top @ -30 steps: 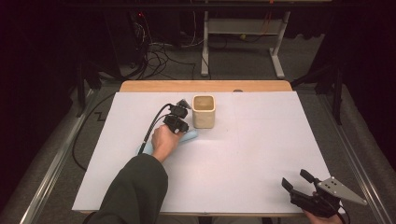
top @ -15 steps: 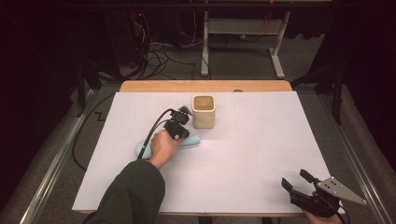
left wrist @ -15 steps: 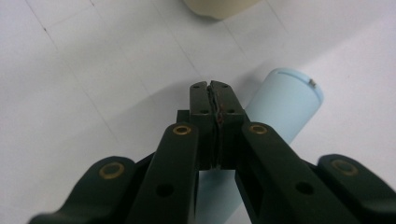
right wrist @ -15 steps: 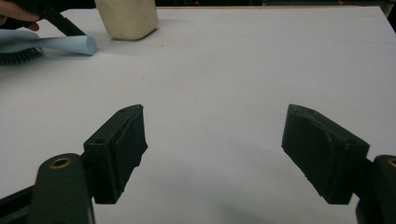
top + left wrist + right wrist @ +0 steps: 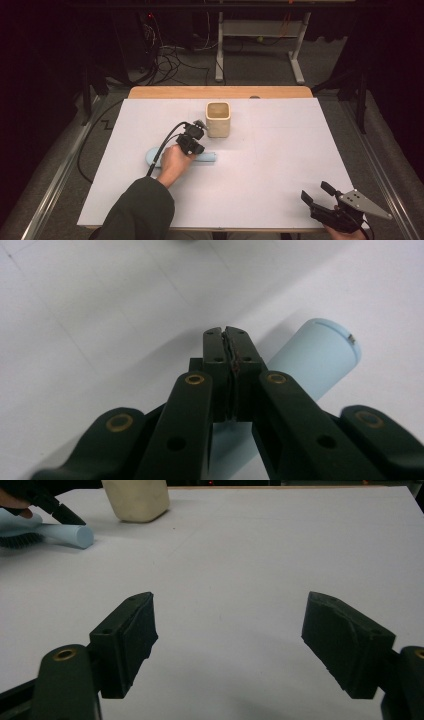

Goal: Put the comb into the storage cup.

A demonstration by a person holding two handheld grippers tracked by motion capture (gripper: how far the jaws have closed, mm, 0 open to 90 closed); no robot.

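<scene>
Light-blue brush [image 5: 200, 157] laid lengthwise left of cup [image 5: 218, 119], under left gripper [image 5: 228, 337]; jaws pressed together, nothing held. Right gripper [image 5: 227, 640] held wide, far off.

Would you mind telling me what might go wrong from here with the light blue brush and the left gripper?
1. The left gripper has its fingers shut with nothing between them, just above the light blue brush handle; pressing down may roll or push the brush instead of grasping it.
2. The beige cup stands close beyond the hand; a forward slide could knock it.
3. The right gripper sits open near the table's edge, too far off to steady the brush.
</scene>
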